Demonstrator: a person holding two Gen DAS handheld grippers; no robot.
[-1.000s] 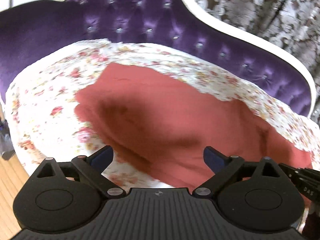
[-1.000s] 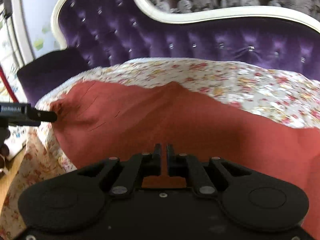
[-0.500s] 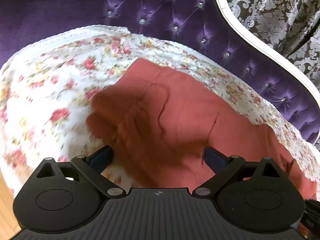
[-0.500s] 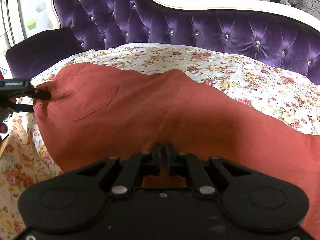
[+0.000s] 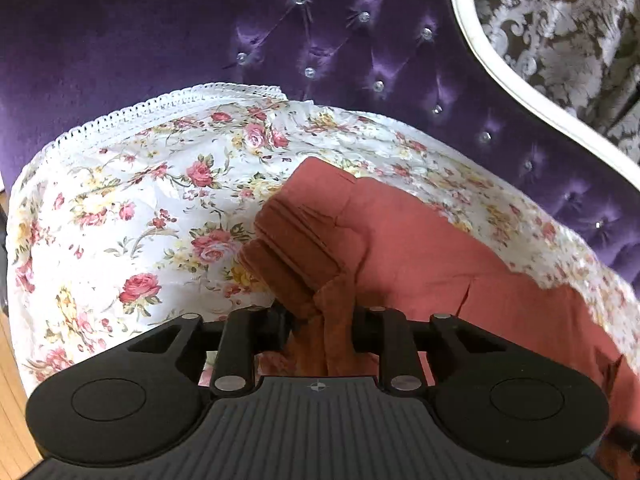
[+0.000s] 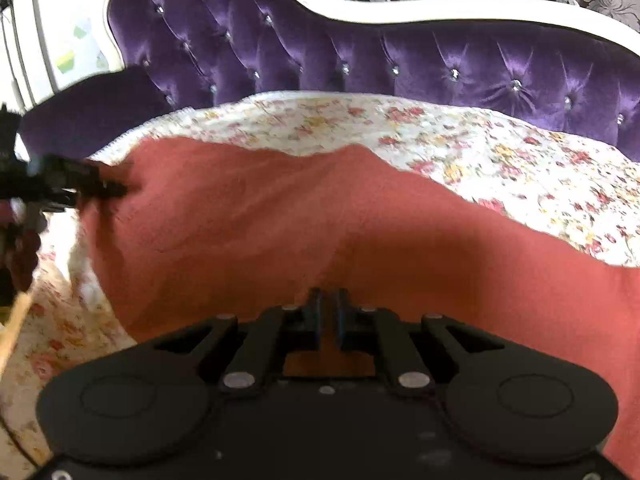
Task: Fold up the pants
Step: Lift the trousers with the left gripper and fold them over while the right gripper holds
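No brand or lettering can be read anywhere: the left gripper [image 5: 322,320] carries only a tiny round crosshair emblem on its ribbed housing, and the markings on the tool seen from the right wrist camera are smeared by motion blur. The brick-red pants [image 5: 420,256] lie spread across a white floral bedspread [image 5: 132,208] with a lace edge, draped over a purple tufted sofa [image 5: 320,32] with a white frame; patterned damask wallpaper [image 5: 560,20] shows behind. Much of the garment runs out of view to the right in both views, so the legs cannot be followed to their ends, and the near edge is hidden under each gripper's black body. The left gripper's jaws are drawn in close around a bunched, pleated corner of the pants, the darker folded cloth rising between the fingers [image 5: 280,322] and gathered into ridges just ahead of them. In the right wrist view the right gripper [image 6: 329,312] has its jaws nearly together with a thin strip of the pants [image 6: 320,232] pinched in the narrow gap, the fabric sloping away from it in a broad sheet. At the far left of that view the left gripper [image 6: 108,188] shows as a blurred dark shape biting the garment's corner, its details too soft to make out. A sliver of wooden floor [image 5: 10,400] peeks in beside the bedspread.
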